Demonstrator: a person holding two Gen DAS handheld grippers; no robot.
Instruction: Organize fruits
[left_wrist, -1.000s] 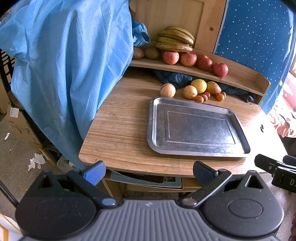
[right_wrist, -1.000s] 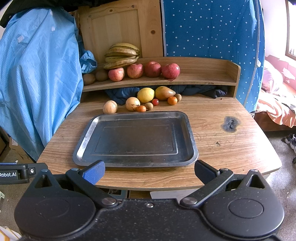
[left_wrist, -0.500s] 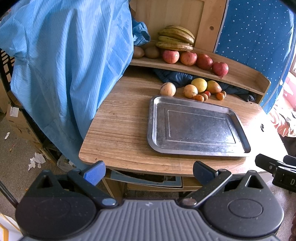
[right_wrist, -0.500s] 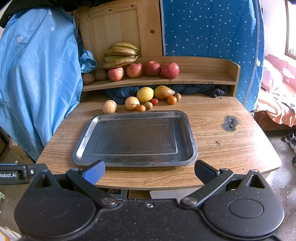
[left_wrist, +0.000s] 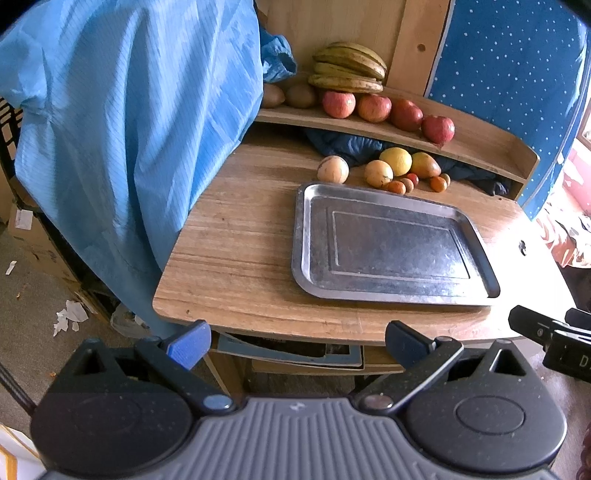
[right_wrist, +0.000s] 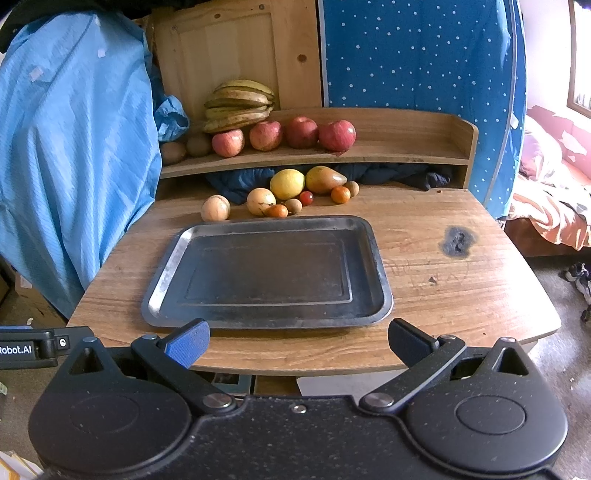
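Observation:
An empty metal tray (right_wrist: 162, 291) (left_wrist: 301, 236) lies on the wooden table (right_wrist: 461, 295). Behind it sit loose fruits: a lemon (right_wrist: 287, 183), a mango (right_wrist: 325, 179), two pale round fruits (right_wrist: 215, 207), small oranges (right_wrist: 340, 194) and a cherry tomato (right_wrist: 306, 197). On the shelf (right_wrist: 406, 147) are apples (right_wrist: 337, 135), bananas (right_wrist: 238, 105) and kiwis (right_wrist: 173, 151). My left gripper (left_wrist: 295, 339) and right gripper (right_wrist: 297, 338) are both open and empty, held before the table's front edge.
A blue garment (right_wrist: 70, 147) hangs at the table's left. A dark cloth (right_wrist: 399, 175) lies under the shelf. A burn mark (right_wrist: 456, 242) is on the table's right. A bed (right_wrist: 554, 199) stands at the right. The floor (left_wrist: 26, 314) holds paper scraps.
Both views have crept slightly closer to the table. Nothing on the table moved and both grippers stayed open.

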